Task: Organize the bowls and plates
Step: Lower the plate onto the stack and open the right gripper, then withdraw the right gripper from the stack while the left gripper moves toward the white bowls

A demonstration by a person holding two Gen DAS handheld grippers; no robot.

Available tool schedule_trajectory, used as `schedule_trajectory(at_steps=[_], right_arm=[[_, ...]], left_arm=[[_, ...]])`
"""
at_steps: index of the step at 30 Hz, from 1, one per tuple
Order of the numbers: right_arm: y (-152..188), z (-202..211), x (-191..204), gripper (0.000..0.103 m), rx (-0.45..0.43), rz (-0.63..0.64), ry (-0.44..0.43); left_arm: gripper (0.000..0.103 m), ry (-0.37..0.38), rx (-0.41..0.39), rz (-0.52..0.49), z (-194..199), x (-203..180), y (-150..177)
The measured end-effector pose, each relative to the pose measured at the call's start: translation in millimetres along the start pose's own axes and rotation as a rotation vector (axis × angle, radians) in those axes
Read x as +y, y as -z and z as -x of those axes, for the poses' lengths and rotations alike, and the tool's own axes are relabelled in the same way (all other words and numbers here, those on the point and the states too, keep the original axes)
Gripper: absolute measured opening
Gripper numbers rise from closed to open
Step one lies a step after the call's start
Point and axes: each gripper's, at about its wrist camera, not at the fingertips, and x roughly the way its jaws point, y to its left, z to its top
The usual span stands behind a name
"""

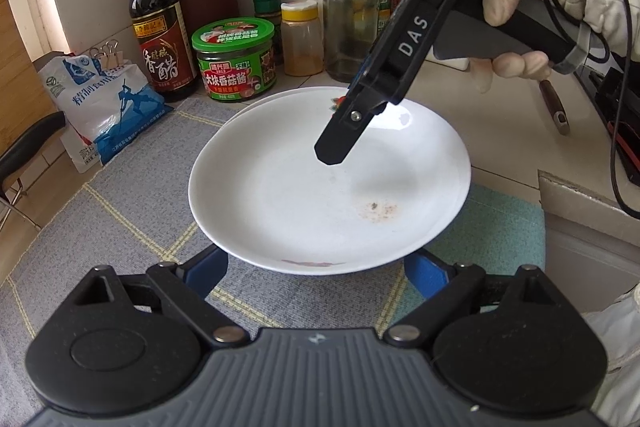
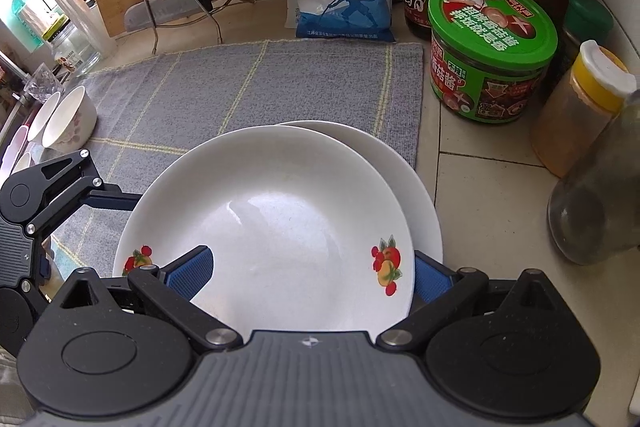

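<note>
- The top plate (image 2: 276,227) is seen resting on a second plate (image 2: 416,187), offset so that the lower rim shows on the side toward the green jar (image 2: 492,51).
- The right gripper (image 2: 310,275) is held with its fingers apart, one blue pad (image 2: 190,273) over the top plate's near rim and the other outside it; nothing is clamped.
- The left gripper (image 1: 316,275) is likewise spread, its pads (image 1: 208,267) tucked below the plate's (image 1: 328,183) opposite rim; contact cannot be judged.
- The stack would best be squared by nudging the top plate toward the jar, kept level.
- Little room is left on the jar side, where bottles (image 2: 572,115) crowd close.
- Open mat (image 2: 248,87) lies away from the jar, toward the small bowls (image 2: 68,123).
</note>
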Motion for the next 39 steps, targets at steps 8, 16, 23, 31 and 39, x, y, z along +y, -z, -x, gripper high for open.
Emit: schedule_trajectory(at_steps=[8,16,23,31,39], right_arm=[[-3,4,3,0.103,0.024,-0.019,0.039],[3,16,-3,0.103,0.002,-0.079,0.027],[6,20,-4,0.103,0.002,-0.089,0.057],[17,23,6,0.103,-0.019,-0.038,0.103],[18,33,35,0.103,-0.135,0.075,0.202]], left_arm=[[0.095,0.006,-0.002,0.005,0,1,1],[0.095,0.006,-0.005,-0.006,-2,0,-2],[0.095,0.026,-0.005,-0.018,-4,1,-2],[0.096,0.000,-0.057,0.013,4,6,-6],[0.100,-0.070,-0.146,0.084,31,10,-2]])
